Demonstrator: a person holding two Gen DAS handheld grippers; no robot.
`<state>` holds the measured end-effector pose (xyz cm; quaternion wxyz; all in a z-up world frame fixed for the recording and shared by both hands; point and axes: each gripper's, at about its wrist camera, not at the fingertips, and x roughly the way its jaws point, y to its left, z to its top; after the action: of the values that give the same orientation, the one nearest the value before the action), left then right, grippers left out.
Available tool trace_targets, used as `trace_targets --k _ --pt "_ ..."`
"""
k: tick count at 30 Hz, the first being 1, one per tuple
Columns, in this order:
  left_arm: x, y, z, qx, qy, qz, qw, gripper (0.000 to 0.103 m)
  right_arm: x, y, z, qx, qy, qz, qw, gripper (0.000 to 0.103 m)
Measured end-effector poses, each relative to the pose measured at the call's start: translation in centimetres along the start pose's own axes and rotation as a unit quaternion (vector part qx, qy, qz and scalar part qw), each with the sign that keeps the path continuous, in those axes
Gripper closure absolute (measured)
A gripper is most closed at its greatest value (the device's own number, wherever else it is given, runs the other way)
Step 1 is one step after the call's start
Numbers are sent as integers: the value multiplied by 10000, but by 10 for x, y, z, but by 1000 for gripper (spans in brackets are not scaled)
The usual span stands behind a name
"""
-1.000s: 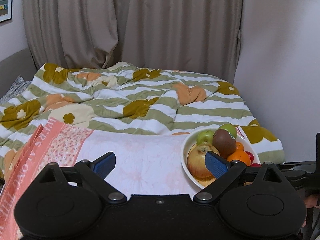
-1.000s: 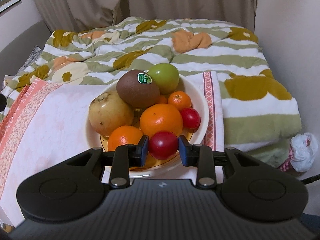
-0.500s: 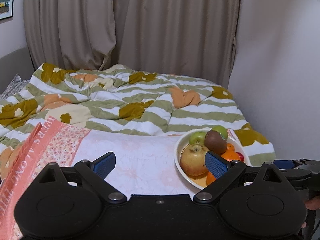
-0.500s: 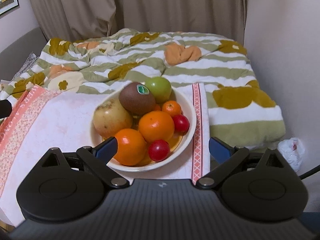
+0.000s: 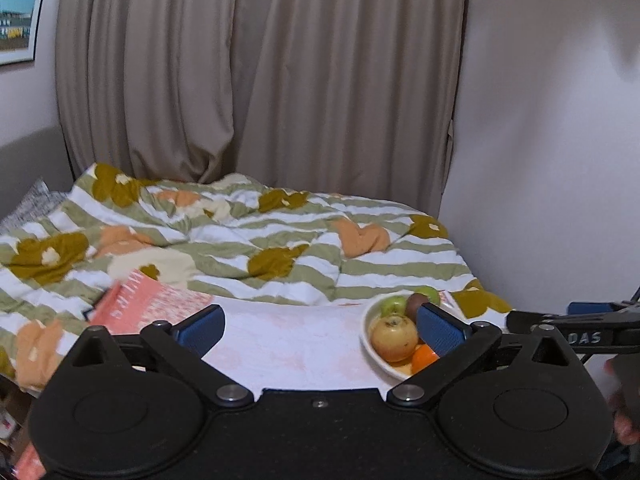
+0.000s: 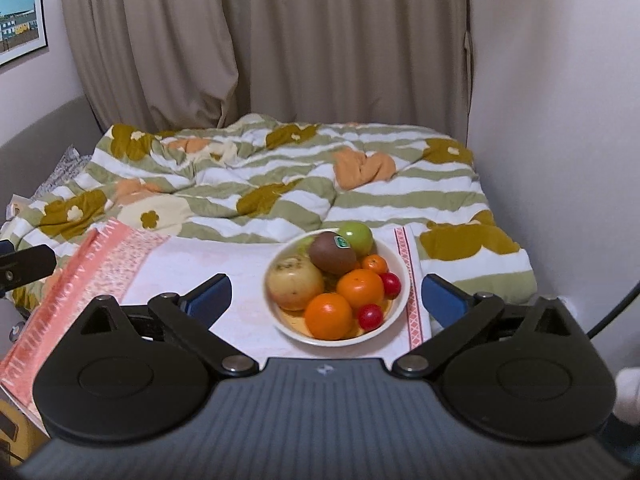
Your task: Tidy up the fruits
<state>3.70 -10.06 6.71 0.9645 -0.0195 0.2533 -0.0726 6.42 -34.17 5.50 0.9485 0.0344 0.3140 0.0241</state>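
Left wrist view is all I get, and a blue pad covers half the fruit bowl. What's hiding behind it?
Observer: A small red fruit by the bowl's near rim, and a second red fruit just behind it.
Operator: Only one orange, then?
Observer: No, two large oranges, plus a little mandarin further back.
Operator: Is the other gripper carrying anything?
Observer: No. The right gripper has just been opening its jaws; they stand wide with nothing gripped.
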Motion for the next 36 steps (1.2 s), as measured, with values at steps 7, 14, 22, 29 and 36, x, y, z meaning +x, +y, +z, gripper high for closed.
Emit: trace_targets --k 7,14,22,29,36 --pt "-21 40 -11 105 148 249 9995 0 -27 39 -17 47 84 -79 9999 0" --pt "-26 63 -27 163 381 281 9987 0 -38 70 -35 -16 268 -238 9994 0" --pt "-31 71 -30 188 386 294 9986 0 -39 82 -43 40 348 -296 9989 0" --pt "-29 74 -31 160 415 291 9986 0 -39 82 -42 30 355 -324 9988 0" --pt "-27 76 -30 183 417 308 9985 0 -36 82 -41 18 389 -343 9987 0"
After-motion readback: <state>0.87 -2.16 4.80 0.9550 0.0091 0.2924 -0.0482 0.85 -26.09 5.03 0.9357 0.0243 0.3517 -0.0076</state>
